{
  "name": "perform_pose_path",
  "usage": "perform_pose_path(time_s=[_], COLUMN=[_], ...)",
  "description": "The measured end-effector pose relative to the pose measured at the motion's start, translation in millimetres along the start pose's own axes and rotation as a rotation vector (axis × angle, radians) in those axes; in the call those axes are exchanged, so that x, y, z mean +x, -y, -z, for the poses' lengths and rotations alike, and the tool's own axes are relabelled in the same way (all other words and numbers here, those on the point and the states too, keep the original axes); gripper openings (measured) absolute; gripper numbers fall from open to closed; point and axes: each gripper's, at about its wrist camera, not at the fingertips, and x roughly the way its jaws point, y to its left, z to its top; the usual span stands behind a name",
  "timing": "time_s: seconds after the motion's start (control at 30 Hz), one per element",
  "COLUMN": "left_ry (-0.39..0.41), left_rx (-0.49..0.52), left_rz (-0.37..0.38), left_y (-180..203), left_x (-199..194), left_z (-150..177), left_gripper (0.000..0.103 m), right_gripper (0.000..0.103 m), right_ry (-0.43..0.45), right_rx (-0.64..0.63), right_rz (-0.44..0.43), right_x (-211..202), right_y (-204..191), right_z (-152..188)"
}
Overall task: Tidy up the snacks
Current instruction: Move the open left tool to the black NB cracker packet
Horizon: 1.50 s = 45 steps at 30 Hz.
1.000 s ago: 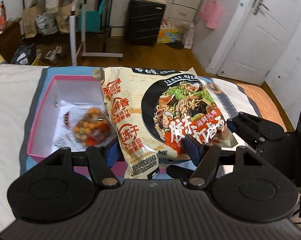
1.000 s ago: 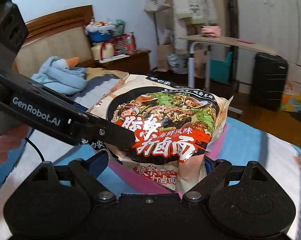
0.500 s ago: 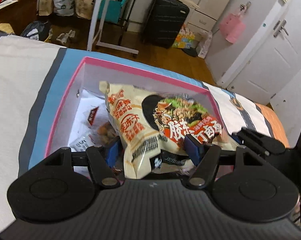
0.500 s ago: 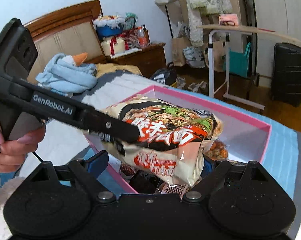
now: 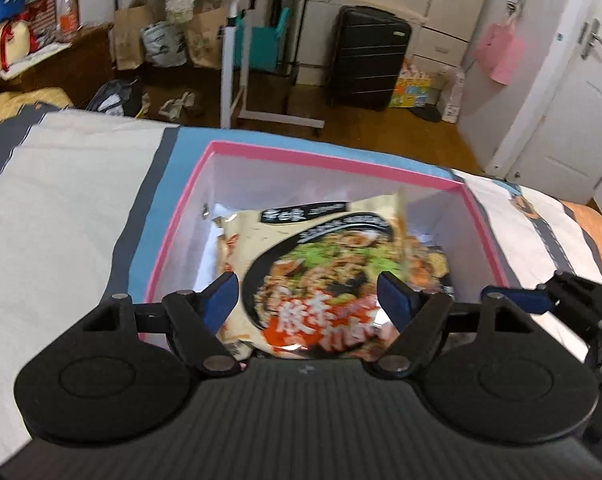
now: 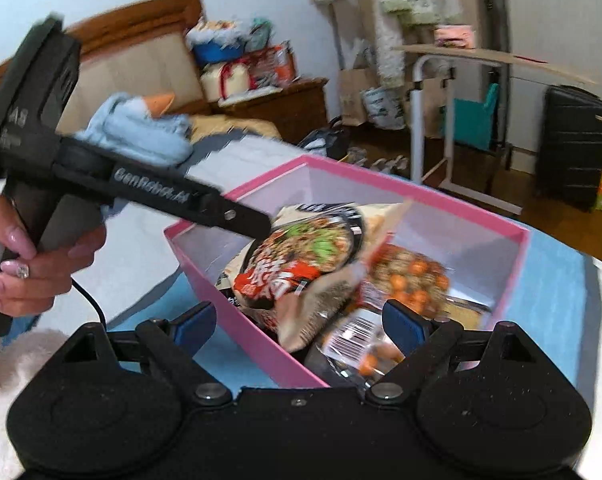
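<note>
My left tongs point(image 5: 308, 294) have just been spreading, and the noodle packet point(image 5: 321, 276) lies between their blue pads point(image 5: 395, 294) with a gap on either side, loose in the pink-rimmed box point(image 5: 483, 228). From my right wrist camera the packet leans at twelve o'clock inside the box, tilted against a bag of orange snacks point(image 6: 411, 276) at about two o'clock. My right tongs point(image 6: 299, 326) stand spread wide across the near box wall, pinching nothing. My left hand point(image 6: 29, 260) grips its handle at nine o'clock, over the bedspread point(image 5: 61, 208)
</note>
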Motion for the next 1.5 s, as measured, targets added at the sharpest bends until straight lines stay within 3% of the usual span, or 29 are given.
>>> perform_pose_path(time_s=[0.33,0.57,0.93,1.17,1.33,1.43,1.5], left_ry=[0.044,0.041,-0.011,-0.086,-0.158,-0.168,-0.168], left_rx=[0.107,0.192,0.301,0.393,0.406,0.434,0.437], left_rz=[0.124,0.229,0.459,0.541,0.558,0.588,0.598], left_y=[76,137,252,324,354,376,394], left_x=[-46,-54,-13,29,64,84,97], left_z=[-7,-7,1,24,46,51,51], left_gripper=[0.076,0.076,0.074,0.074,0.074,0.072,0.071], right_gripper=[0.096,0.096,0.098,0.098,0.098,0.098,0.098], right_ry=[0.053,0.071,0.132,0.149,0.168,0.191,0.191], right_rx=[-0.038,0.025,0.12,0.366,0.467,0.547,0.592], right_rz=[0.186,0.31,0.51,0.579,0.704,0.809,0.83], right_x=[-86,-152,-217,-229,-224,-223,-221], right_y=[16,43,90,150,184,200,209], right_z=[-23,9,49,110,150,171,185])
